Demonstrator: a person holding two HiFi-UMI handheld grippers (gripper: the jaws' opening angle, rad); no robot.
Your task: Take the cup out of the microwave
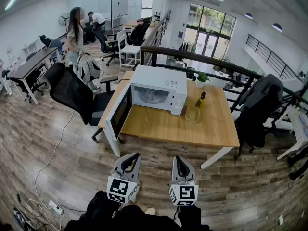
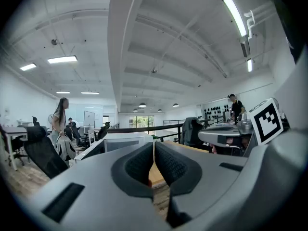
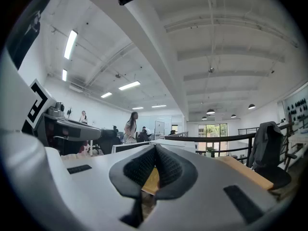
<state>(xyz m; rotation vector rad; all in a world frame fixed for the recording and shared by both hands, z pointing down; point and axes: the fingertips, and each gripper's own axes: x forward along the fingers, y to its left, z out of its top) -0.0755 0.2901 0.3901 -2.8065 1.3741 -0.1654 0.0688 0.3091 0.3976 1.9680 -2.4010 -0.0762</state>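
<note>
The head view takes in the whole room; the 2 gripper views look level across it, so each shows little past its own jaws.

Only the head view shows the 1 wooden table (image 1: 168,126) from above, at 12 o'clock from the grippers. On its left half stands 1 white microwave (image 1: 159,88), its door (image 1: 119,114) swung open towards 9 o'clock. Inside the cavity is 1 pale round shape (image 1: 151,96); I cannot tell from here if it is the cup.

There are 2 black chairs by the table: 1 (image 1: 72,93) at 9 o'clock and 1 (image 1: 262,105), draped with a dark jacket, at 3 o'clock.

At 11 o'clock, far back, 2 people show, 1 standing (image 1: 74,32). The left gripper view alone adds 1 more person (image 2: 233,106) at its 3 o'clock.

The left gripper (image 1: 131,160) (image 2: 153,146) and right gripper (image 1: 180,161) (image 3: 154,150) are held low at 6 o'clock, well apart from the table. In each gripper's own view the jaws meet at the tips, with nothing between them.

At 3 o'clock of the microwave stand 1 clear container (image 1: 193,113) and 1 small bottle (image 1: 200,99), and behind them 1 potted plant (image 1: 202,77).
</note>
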